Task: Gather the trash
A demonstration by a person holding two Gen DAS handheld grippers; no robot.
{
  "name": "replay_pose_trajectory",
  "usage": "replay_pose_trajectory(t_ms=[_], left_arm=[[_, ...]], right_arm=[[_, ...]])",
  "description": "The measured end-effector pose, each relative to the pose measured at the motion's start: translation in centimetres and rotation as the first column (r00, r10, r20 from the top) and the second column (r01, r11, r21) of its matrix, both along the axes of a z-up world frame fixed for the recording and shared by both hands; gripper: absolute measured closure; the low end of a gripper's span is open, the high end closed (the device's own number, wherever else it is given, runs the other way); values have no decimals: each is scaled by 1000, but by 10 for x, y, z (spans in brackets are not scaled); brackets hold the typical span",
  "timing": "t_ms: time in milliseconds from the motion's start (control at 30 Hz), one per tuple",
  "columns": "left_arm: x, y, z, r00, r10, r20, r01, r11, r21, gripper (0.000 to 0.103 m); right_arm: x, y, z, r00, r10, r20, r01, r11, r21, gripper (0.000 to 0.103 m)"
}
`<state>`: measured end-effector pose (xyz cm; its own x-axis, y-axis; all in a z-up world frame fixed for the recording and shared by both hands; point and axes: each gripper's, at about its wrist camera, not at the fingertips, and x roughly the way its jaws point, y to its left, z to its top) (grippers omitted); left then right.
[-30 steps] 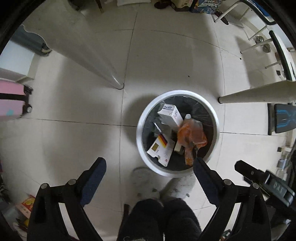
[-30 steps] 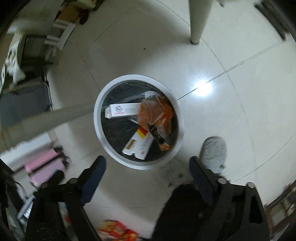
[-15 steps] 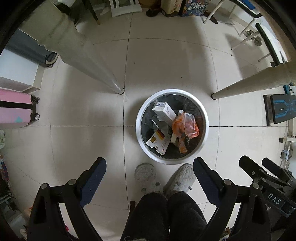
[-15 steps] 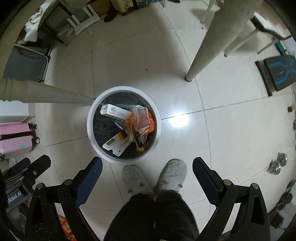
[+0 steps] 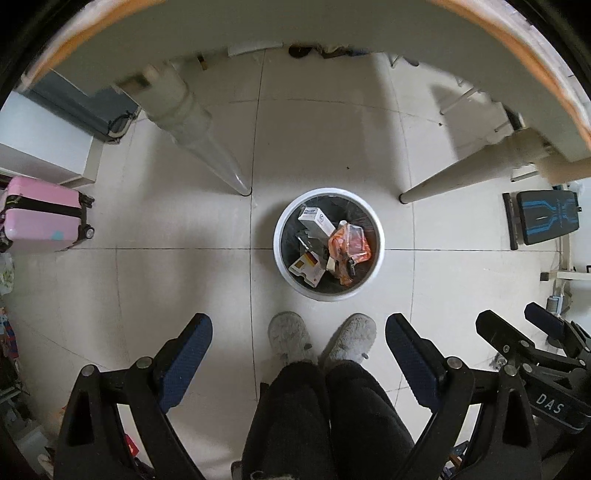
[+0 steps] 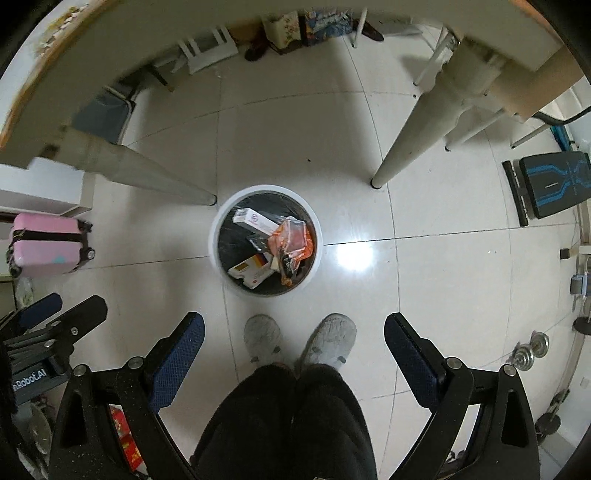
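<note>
Light: soft, even indoor brightness on the pale floor (image 6: 424, 277).
Glare: white hotspot (image 6: 355, 254) mid-right of the right wrist view, beside the bin (image 6: 221, 254).
Shadows: broad, soft ones under the counter (image 5: 332, 33), upper frame.
Blur: counter edge smeared at upper left.
Distortion: strong fisheye bowing, black vignette in the corners.

The lettering on the white carton (image 5: 317, 218) in the trash bin (image 5: 282, 225) is too small to be read. Under the orange bag (image 5: 349, 242), beside that carton, further items are partly covered and cannot be identified. Above the bin, the table (image 5: 332, 22) is cut off by the frame edge and its near leg (image 5: 184, 118) is blurred. The pink suitcase (image 6: 46, 243), left of the bin, is partly cropped.
</note>
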<state>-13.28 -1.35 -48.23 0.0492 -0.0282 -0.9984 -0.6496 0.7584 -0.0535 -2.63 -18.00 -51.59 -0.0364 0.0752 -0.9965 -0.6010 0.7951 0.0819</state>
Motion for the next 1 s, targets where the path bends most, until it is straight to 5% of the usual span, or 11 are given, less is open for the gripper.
replay_pose_trajectory(t_ms=[300, 600, 800, 1000], left_arm=[[-20, -4, 90, 998, -20, 57, 18, 999, 29, 7], [-14, 5, 157, 991, -13, 130, 1, 995, 96, 7], [27, 27, 181, 987, 22, 159, -50, 984, 172, 7], [97, 58, 186, 988, 61, 144, -94, 968, 232, 7]], right_arm=[[-20, -8, 120, 999, 11, 30, -13, 999, 40, 4], [-18, -1, 204, 999, -31, 24, 27, 991, 131, 4], [40, 14, 248, 991, -131, 25, 122, 968, 217, 4], [135, 42, 259, 986, -150, 70, 133, 969, 211, 4]])
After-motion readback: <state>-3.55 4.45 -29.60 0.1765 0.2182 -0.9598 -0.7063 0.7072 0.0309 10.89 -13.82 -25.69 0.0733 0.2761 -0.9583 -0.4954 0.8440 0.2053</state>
